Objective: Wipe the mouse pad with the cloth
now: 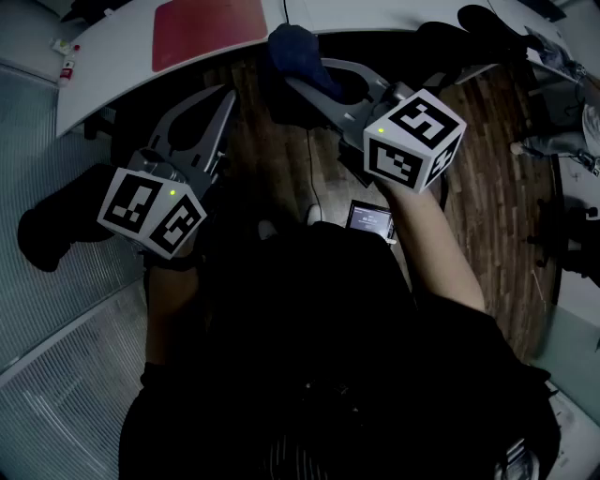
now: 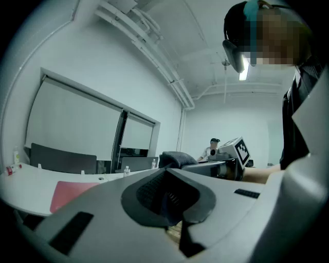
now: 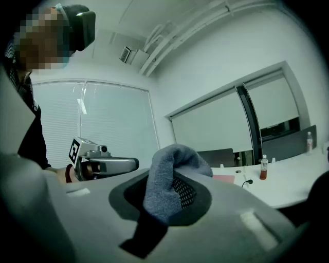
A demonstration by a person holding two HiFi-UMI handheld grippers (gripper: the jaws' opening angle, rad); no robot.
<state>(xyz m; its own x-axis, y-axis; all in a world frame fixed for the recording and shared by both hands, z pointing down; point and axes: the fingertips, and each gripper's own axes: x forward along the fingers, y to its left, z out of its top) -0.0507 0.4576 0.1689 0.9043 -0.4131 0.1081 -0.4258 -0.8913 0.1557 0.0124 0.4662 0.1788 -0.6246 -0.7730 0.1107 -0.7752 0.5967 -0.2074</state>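
A red mouse pad (image 1: 208,28) lies flat on the white table (image 1: 112,80) at the top of the head view. It also shows as a pink strip, mouse pad (image 2: 72,192), in the left gripper view. My right gripper (image 1: 302,77) is shut on a blue-grey cloth (image 1: 298,49), held in the air short of the table's near edge, to the right of the pad. The cloth (image 3: 172,180) bunches up between the right jaws. My left gripper (image 1: 223,98) hangs further left and lower, over the floor; its jaws are together with nothing in them.
A small bottle (image 1: 67,67) sits at the table's left end, and a brown bottle (image 3: 263,167) stands further along it. Dark chairs (image 1: 56,225) stand on the left. A small device (image 1: 370,220) and a cable lie on the wooden floor below my arms.
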